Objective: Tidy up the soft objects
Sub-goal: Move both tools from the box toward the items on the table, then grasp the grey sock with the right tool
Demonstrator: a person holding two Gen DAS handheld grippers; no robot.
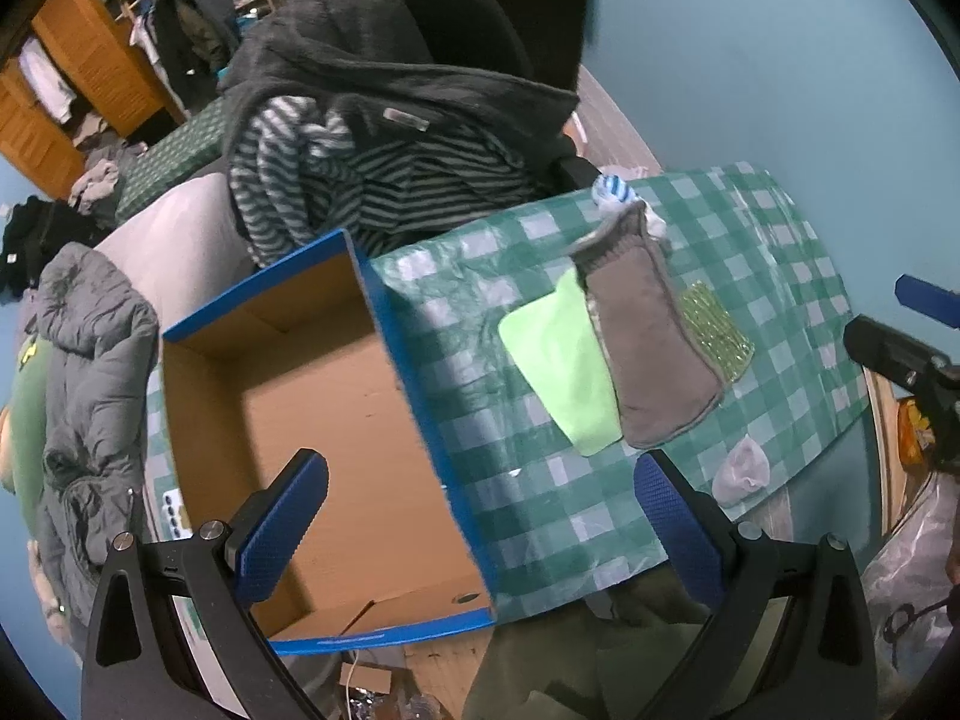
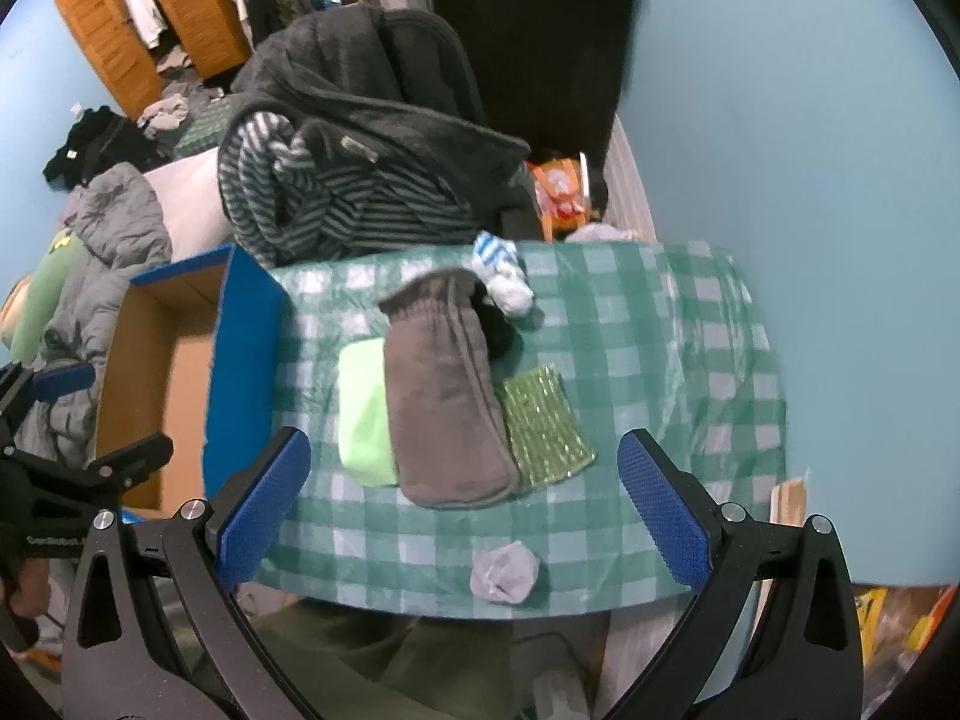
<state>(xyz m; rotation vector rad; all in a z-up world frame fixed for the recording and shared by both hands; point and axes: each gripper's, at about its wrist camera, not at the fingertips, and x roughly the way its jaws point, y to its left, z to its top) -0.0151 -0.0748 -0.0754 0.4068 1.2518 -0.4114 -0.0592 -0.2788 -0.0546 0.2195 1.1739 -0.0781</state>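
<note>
On the green checked tablecloth (image 2: pixel 660 324) lie a brown knit pouch (image 2: pixel 444 402), a light green cloth (image 2: pixel 360 420) under its left side, a green glitter sponge (image 2: pixel 546 426) at its right, a blue-white striped sock (image 2: pixel 501 270) behind it and a small pale balled sock (image 2: pixel 504 573) near the front edge. The same items show in the left wrist view: pouch (image 1: pixel 648 348), cloth (image 1: pixel 558 360), sponge (image 1: pixel 717 324), balled sock (image 1: pixel 744 471). An open blue cardboard box (image 1: pixel 300 408) stands left of them. My left gripper (image 1: pixel 480 534) is open over the box's edge. My right gripper (image 2: pixel 462 510) is open, hovering before the pouch.
A chair draped with a dark fleece and a striped sweater (image 2: pixel 336 192) stands behind the table. A grey puffer jacket (image 1: pixel 90 372) hangs left of the box. Wooden wardrobes (image 2: pixel 132 30) and clothes piles fill the back left. A blue wall (image 2: pixel 780 120) is on the right.
</note>
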